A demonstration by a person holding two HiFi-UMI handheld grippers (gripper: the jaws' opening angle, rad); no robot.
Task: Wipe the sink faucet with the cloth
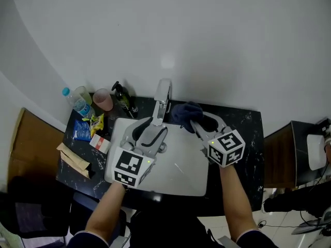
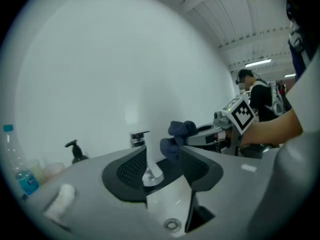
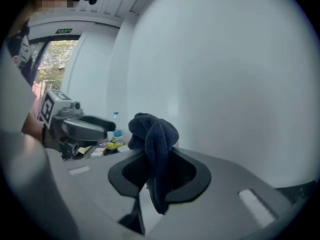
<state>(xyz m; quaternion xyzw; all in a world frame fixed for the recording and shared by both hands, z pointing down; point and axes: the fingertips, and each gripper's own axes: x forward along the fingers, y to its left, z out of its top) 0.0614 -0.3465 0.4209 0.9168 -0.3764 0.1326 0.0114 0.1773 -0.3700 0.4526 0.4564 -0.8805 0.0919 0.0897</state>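
A chrome faucet [image 1: 162, 96] stands at the back of the white sink [image 1: 186, 174]. My left gripper [image 1: 151, 125] reaches over the basin with its jaws open on either side of the spout [image 2: 148, 160]; the spout stands close to the left pad, apart from the right one. Just right of the faucet my right gripper [image 1: 200, 121] is shut on a dark blue cloth [image 1: 186, 111]. In the right gripper view the bunched cloth [image 3: 155, 146] rises above the jaws and hangs down between them. From the left gripper view the cloth [image 2: 178, 133] shows beside the faucet's top.
A black stone counter [image 1: 243, 133] surrounds the sink. At its left stand a dark soap dispenser [image 1: 122, 96], a pink cup [image 1: 103, 99], a water bottle [image 1: 77, 103] and snack packets [image 1: 83, 129]. A white wall rises right behind the faucet. The drain [image 2: 172, 225] lies below the spout.
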